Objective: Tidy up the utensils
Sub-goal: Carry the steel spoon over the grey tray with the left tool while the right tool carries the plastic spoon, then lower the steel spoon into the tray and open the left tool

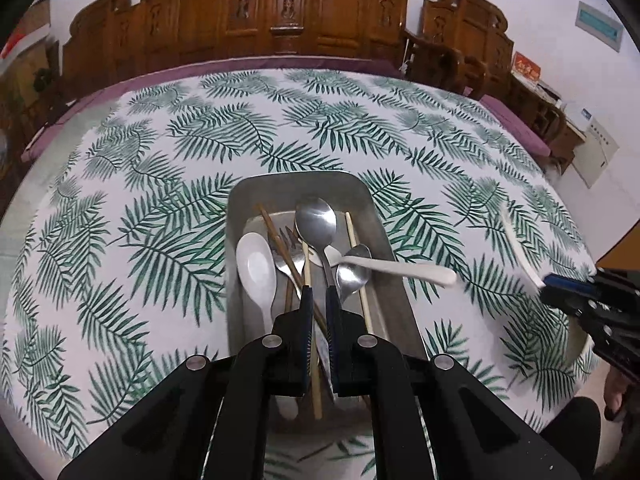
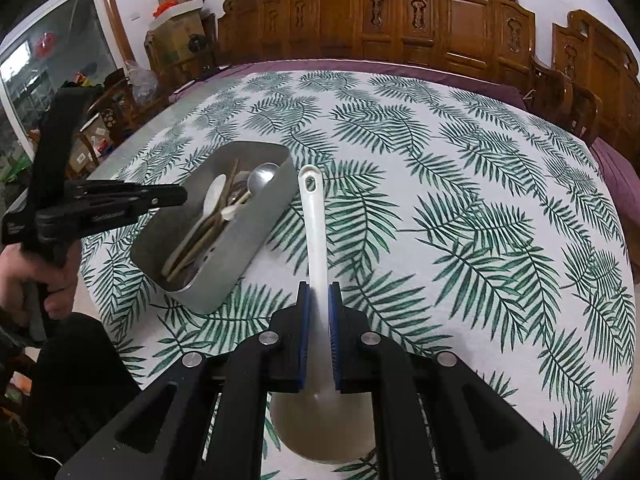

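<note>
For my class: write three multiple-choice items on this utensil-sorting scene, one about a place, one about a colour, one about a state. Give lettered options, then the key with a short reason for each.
1. Where do the metal spoons lie?
A. Inside the grey tray
B. On the bare tablecloth
C. On a wooden chair

2. What colour is the ladle held by the right gripper?
A. Red
B. White
C. Black

3. How does the white spoon with its handle pointing right sit?
A. Standing upright in a cup
B. Wholly under the tray
C. Handle sticking out over the tray's rim

Key:
1 A, the spoons rest among the chopsticks within the tray walls.
2 B, its long handle and bowl are white in the right wrist view.
3 C, its handle crosses the right rim above the leaf-print tablecloth.
</note>
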`<state>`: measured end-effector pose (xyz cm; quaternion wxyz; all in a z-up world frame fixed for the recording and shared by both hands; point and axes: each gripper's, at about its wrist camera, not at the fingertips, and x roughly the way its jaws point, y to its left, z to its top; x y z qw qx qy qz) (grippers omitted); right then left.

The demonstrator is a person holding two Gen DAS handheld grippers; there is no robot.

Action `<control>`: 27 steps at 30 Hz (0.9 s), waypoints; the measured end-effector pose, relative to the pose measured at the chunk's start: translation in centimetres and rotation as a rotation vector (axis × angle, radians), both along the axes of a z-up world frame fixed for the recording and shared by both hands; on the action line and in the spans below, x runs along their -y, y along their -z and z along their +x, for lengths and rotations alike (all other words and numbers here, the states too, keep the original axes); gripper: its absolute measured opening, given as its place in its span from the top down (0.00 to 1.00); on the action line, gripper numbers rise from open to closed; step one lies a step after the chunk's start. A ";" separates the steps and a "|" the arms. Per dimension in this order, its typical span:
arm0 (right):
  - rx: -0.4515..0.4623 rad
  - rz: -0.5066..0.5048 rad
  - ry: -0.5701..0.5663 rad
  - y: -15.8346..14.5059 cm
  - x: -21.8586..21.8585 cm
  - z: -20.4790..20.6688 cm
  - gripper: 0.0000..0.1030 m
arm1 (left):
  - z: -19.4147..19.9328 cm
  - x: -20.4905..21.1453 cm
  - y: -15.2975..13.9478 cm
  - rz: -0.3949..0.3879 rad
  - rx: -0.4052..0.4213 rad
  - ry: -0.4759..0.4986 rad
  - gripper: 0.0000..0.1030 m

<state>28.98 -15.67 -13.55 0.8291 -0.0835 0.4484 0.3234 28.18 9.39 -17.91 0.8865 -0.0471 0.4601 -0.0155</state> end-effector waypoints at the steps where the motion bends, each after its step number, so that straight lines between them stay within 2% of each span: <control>1: 0.002 0.001 -0.001 -0.1 -0.2 0.0 0.90 | -0.5 -0.2 -0.3 -0.001 0.008 0.000 0.95; 5: 0.015 0.005 -0.011 -0.8 -1.4 0.6 0.90 | -1.7 -1.1 -1.6 -0.021 0.034 -0.005 0.93; 6: 0.015 0.006 -0.013 -0.9 -1.8 0.8 0.90 | -2.0 -1.3 -1.9 -0.025 0.042 -0.005 0.91; 8: 0.016 0.005 -0.017 -1.0 -2.6 1.4 0.89 | -2.6 -1.7 -2.5 -0.026 0.061 -0.008 0.77; 13: -0.008 0.017 -0.036 -0.3 -5.6 2.9 0.90 | -3.9 -2.7 -3.5 -0.037 0.090 -0.016 0.71; 19: -0.039 0.033 -0.055 0.3 -8.2 3.3 0.90 | -4.4 -3.4 -3.8 -0.046 0.098 -0.020 0.71; 27: -0.057 0.037 -0.111 0.0 -11.6 1.9 0.90 | -4.8 -3.9 -4.4 -0.053 0.117 -0.017 0.70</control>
